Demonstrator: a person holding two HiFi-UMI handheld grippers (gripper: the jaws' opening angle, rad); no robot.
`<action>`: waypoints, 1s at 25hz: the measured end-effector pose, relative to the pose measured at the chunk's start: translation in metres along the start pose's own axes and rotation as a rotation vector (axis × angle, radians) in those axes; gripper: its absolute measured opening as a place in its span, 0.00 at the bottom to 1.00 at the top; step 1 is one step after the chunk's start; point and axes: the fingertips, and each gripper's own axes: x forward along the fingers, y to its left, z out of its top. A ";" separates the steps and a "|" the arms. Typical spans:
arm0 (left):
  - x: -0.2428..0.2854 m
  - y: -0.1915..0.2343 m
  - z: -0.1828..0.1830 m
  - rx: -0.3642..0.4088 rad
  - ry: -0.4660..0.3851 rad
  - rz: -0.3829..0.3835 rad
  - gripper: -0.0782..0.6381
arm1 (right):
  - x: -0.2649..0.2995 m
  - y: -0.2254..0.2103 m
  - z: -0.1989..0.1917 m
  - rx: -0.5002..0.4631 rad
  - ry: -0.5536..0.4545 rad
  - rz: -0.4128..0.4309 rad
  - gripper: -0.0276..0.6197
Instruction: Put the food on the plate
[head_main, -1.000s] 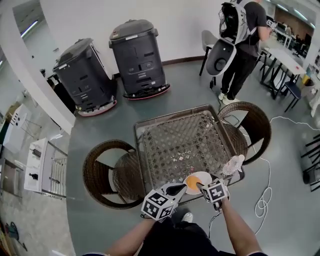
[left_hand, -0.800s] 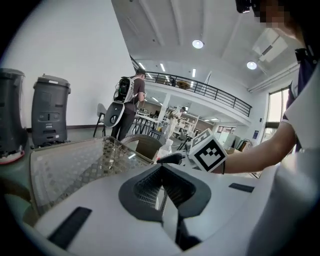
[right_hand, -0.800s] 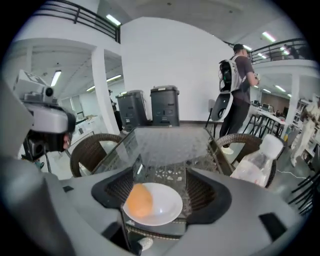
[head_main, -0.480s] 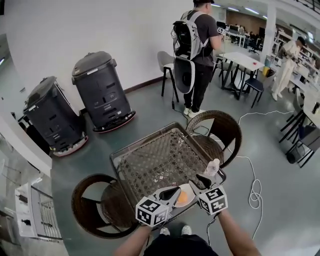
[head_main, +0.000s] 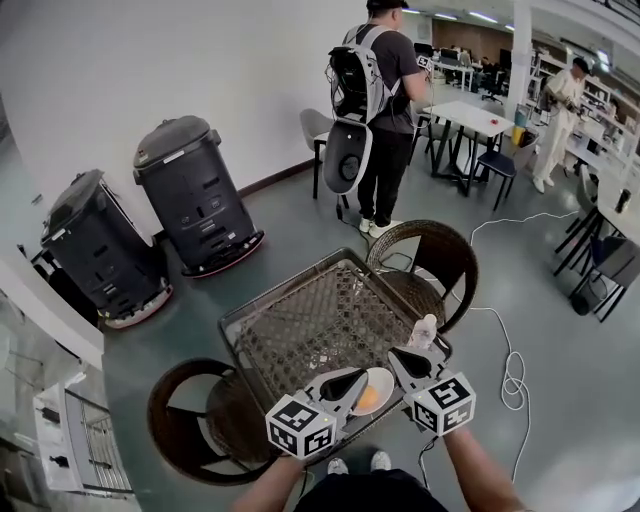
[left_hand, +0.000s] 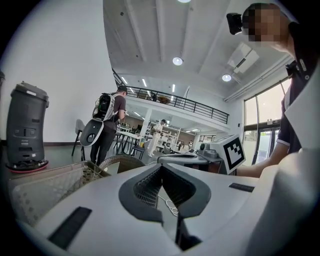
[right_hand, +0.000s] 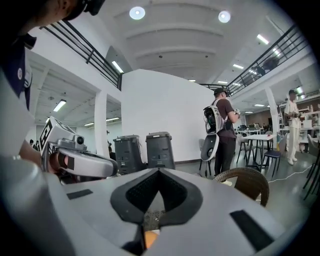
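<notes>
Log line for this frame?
left gripper: shut, empty | right gripper: shut, empty | food: on plate | plate: table near edge

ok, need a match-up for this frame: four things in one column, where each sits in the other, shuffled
Things:
1. orange food
2. white plate
3. clear bottle
4. person with backpack

Places:
A. on the floor beyond the wicker table
B. on the plate
C. on the table, at its near edge
D. on the table, by its right edge, next to a wicker chair

Pairs: 1-B, 2-C, 3-D, 4-A
</notes>
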 end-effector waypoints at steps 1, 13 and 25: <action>-0.003 -0.001 0.002 0.005 -0.004 -0.001 0.12 | 0.000 0.004 0.004 -0.007 -0.011 0.009 0.05; -0.019 0.008 0.014 0.024 -0.022 0.014 0.12 | 0.004 0.030 0.036 -0.069 -0.066 0.089 0.05; -0.016 0.010 0.016 0.028 -0.021 0.010 0.12 | 0.003 0.022 0.043 -0.046 -0.088 0.081 0.05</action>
